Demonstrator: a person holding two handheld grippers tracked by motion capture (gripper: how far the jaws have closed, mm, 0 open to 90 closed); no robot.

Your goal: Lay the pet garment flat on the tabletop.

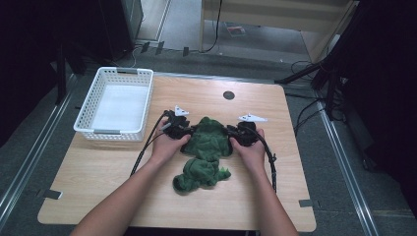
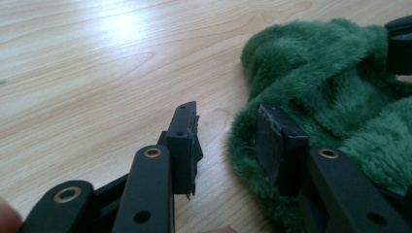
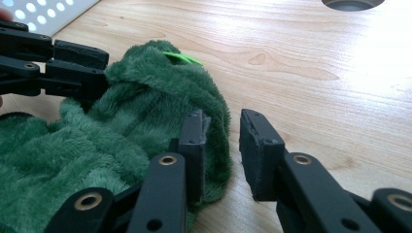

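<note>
The tabletop (image 1: 98, 172) is seen from above and behind the person, looking forward and down, from well off. The green cloth (image 1: 206, 142) is viewed close and low along the left gripper (image 2: 226, 141) from its left edge, and along the right gripper (image 3: 221, 145) from its right edge. The cloth is shared by all views.

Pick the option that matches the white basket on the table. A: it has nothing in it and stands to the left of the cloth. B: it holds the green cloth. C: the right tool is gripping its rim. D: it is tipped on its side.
A: the high view shows the white basket upright with a bare floor, left of the green cloth, which lies on the table.
</note>
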